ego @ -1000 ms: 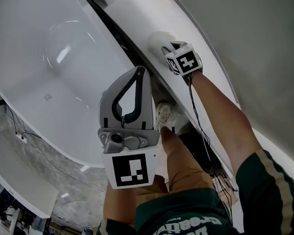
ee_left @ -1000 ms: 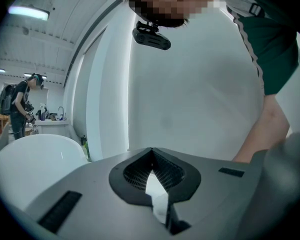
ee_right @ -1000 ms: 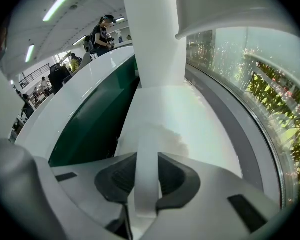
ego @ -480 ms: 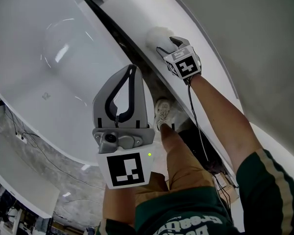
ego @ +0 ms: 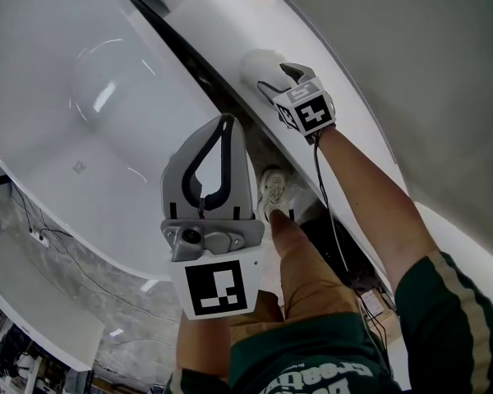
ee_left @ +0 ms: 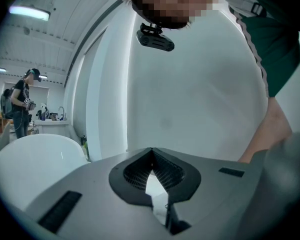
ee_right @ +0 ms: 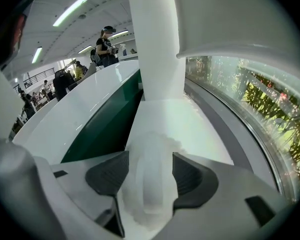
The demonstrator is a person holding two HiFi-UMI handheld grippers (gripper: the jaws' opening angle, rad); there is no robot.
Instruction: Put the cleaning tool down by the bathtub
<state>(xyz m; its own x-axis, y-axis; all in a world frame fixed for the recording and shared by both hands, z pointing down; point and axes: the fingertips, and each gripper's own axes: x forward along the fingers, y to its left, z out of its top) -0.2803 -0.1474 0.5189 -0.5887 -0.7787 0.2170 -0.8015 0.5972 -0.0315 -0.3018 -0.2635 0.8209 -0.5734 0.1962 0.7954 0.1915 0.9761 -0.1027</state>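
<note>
Working outward from me: my left gripper [ego: 227, 123] hangs closest, jaws closed tip to tip on nothing. Beyond it, the right gripper [ego: 278, 77] has just spread its jaws wide, and the fluffy white cleaning tool [ego: 258, 61] sits loose between them on the ledge [ego: 223, 8] beside the bathtub [ego: 57, 162]. I judge the set-down done. The tub's basin looks bare.

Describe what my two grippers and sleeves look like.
The left gripper and right gripper are grey with dark ribbed pads, each carrying a white cube with black square markers. A thin black cable runs along the right arm. The sleeve is dark green with pale stripes.
</note>
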